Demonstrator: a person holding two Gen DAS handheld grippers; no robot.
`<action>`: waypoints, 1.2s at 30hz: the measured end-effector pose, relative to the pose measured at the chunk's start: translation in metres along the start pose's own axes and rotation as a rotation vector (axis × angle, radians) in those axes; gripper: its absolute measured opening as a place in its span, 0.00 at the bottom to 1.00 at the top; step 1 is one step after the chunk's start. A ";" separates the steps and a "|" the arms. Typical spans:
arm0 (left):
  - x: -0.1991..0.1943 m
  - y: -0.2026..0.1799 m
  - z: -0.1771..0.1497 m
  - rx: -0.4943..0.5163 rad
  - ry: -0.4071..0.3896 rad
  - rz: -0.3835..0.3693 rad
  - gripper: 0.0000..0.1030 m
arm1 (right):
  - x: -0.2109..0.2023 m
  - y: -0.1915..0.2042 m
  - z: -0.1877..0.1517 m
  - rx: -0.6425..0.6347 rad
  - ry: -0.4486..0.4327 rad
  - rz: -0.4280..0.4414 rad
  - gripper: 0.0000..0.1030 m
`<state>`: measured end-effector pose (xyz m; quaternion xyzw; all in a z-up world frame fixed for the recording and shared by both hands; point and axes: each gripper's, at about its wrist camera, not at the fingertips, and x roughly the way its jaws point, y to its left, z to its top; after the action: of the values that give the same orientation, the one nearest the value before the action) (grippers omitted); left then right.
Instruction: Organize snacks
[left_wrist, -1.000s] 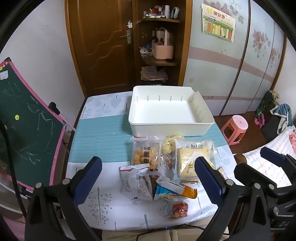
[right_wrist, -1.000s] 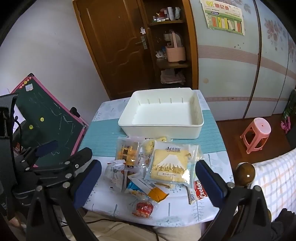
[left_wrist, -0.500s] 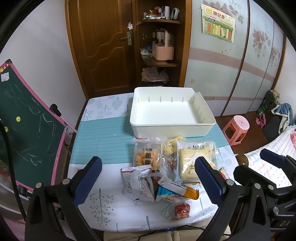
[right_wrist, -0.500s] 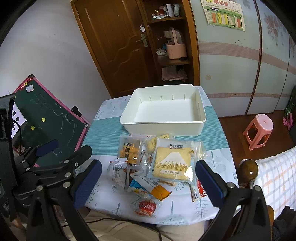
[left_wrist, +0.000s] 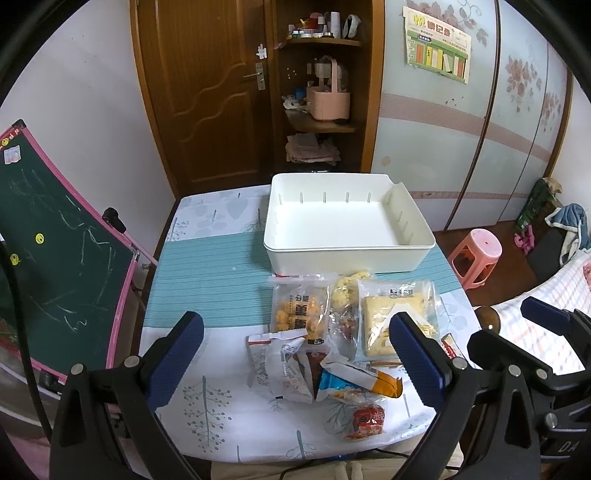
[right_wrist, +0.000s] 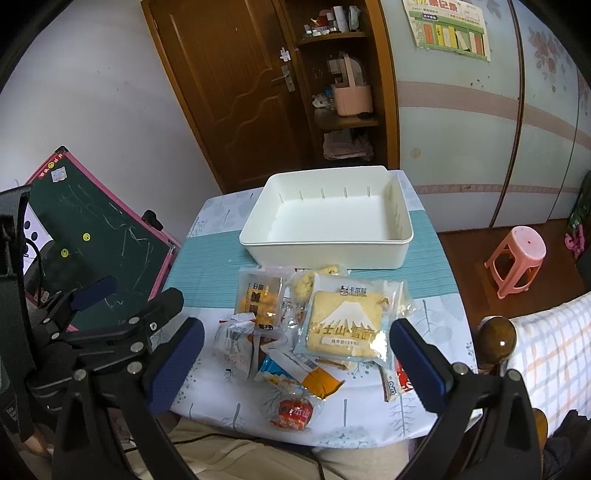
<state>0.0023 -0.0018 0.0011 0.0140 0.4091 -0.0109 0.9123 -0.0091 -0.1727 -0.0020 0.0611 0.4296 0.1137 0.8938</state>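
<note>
A pile of snack packets lies on the near half of the table: a large toast packet with a mountain print (right_wrist: 345, 326) (left_wrist: 393, 314), a clear packet of yellow biscuits (left_wrist: 299, 314) (right_wrist: 260, 301), a white packet (left_wrist: 279, 363) (right_wrist: 236, 341), a blue-and-orange packet (left_wrist: 354, 380) (right_wrist: 301, 373), and a small red packet (left_wrist: 367, 422) (right_wrist: 293, 411). An empty white bin (left_wrist: 347, 254) (right_wrist: 325, 249) stands behind them. My left gripper (left_wrist: 295, 362) and right gripper (right_wrist: 295, 363) are both open and empty, held above the near table edge.
A green chalkboard with a pink frame (left_wrist: 48, 243) leans at the table's left. A pink stool (left_wrist: 476, 254) stands on the floor to the right. A wooden bedpost knob (right_wrist: 496, 338) and a checked bedcover are near right. Door and shelves stand behind.
Both grippers have drifted slightly, so the table and snacks sit a little lower in view. Nothing on the table has moved. Both grippers stay open.
</note>
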 end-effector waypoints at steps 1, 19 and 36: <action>0.000 0.001 0.000 0.000 -0.002 0.001 0.97 | 0.000 0.001 0.001 0.001 0.000 0.000 0.99; -0.003 0.000 0.008 0.026 -0.035 0.018 0.97 | -0.009 0.011 0.011 -0.077 -0.045 -0.066 0.99; -0.018 -0.004 0.018 0.083 -0.076 0.026 0.97 | -0.023 0.017 0.027 -0.109 -0.081 -0.081 0.99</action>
<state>0.0033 -0.0066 0.0262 0.0567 0.3732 -0.0166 0.9259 -0.0038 -0.1625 0.0356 -0.0006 0.3882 0.0979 0.9164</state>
